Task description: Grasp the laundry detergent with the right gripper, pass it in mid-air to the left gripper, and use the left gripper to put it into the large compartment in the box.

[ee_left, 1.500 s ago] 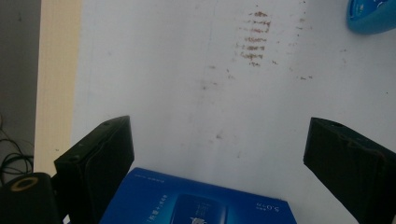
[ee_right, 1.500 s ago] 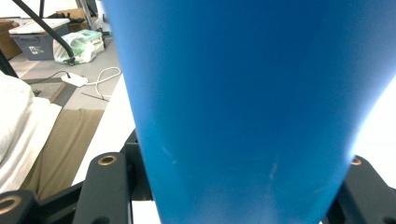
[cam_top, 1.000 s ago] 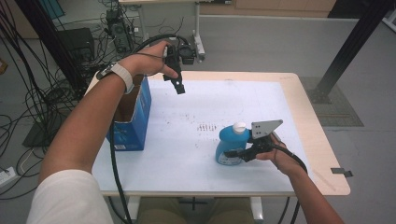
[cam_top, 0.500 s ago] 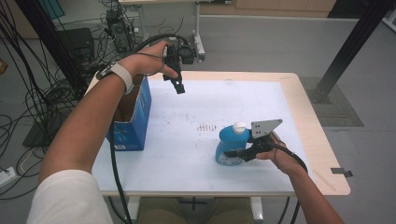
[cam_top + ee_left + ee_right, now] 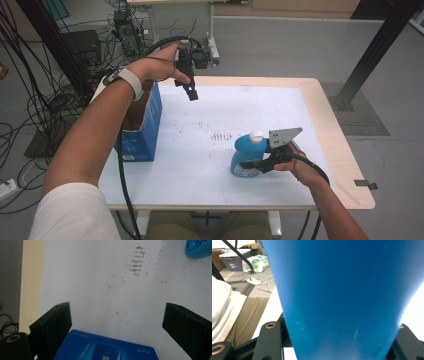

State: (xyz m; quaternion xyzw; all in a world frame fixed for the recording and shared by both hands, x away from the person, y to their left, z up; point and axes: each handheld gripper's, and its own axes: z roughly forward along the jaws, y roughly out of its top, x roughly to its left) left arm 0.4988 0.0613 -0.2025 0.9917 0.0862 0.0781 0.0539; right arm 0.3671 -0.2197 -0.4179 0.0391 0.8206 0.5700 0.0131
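Right now I read the step in hand as the grasp on the blue bottle [image 5: 246,159]: my right claw [image 5: 250,165] is clamped on its lower body from the side, and the bottle stands upright on the desk [image 5: 200,165], near the front edge on my right, white cap [image 5: 256,135] on top. In the right claw view the blue wall of the bottle [image 5: 342,297] sits between the two black jaws, pressed close on both sides, so I judge the grip as seated rather than merely lined up. The bottle's base seems to rest on the desk; I cannot tell for sure whether it is a hair off the surface.

My left claw [image 5: 192,93] hangs in the air above the far left part of the desk, pointing down, just beyond the open blue box [image 5: 145,131] that stands at the left edge. Its jaws stand wide apart with nothing between them; in the left claw view I look down past them at the bare white desk top with its brown smudges [image 5: 136,262], the printed blue box [image 5: 105,347] below, and a corner of the bottle [image 5: 198,248] at the top right.

As I judge it, the next move is a lift and carry: raise the bottle straight up, keeping it upright so the rounded body does not slip in the jaws, then bring it across toward the box. The left claw is free to steady the box, or to stay clear of the path.
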